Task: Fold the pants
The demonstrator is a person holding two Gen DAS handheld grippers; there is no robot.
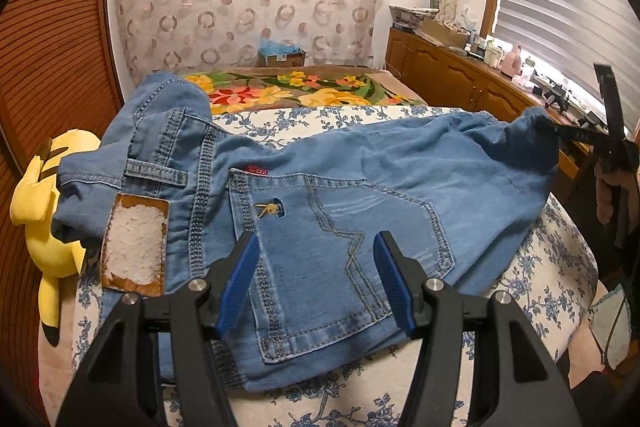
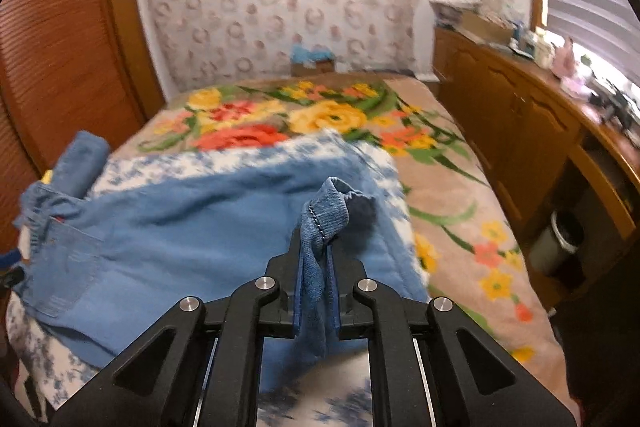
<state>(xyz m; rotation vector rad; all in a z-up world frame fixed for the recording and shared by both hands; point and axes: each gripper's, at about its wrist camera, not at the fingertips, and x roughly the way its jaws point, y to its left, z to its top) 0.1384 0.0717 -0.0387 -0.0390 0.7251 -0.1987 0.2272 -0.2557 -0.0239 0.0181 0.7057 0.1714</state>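
Observation:
Light blue denim pants [image 1: 320, 195] lie across the bed, waist at the left with a back pocket and a leather patch [image 1: 136, 247] facing up. My left gripper [image 1: 316, 259] is open just above the back pocket, holding nothing. My right gripper [image 2: 316, 247] is shut on a bunched piece of the pants' leg end [image 2: 328, 207] and holds it lifted above the bed; in the left wrist view it shows at the far right [image 1: 568, 135]. The rest of the pants [image 2: 180, 227] spreads to the left in the right wrist view.
The bed has a blue-flowered white sheet [image 1: 540, 267] and a bright floral blanket [image 2: 320, 115] further back. A yellow plush toy [image 1: 48, 203] lies at the bed's left edge. A wooden cabinet [image 2: 520, 115] with clutter runs along the right, a bin [image 2: 560, 243] beside it.

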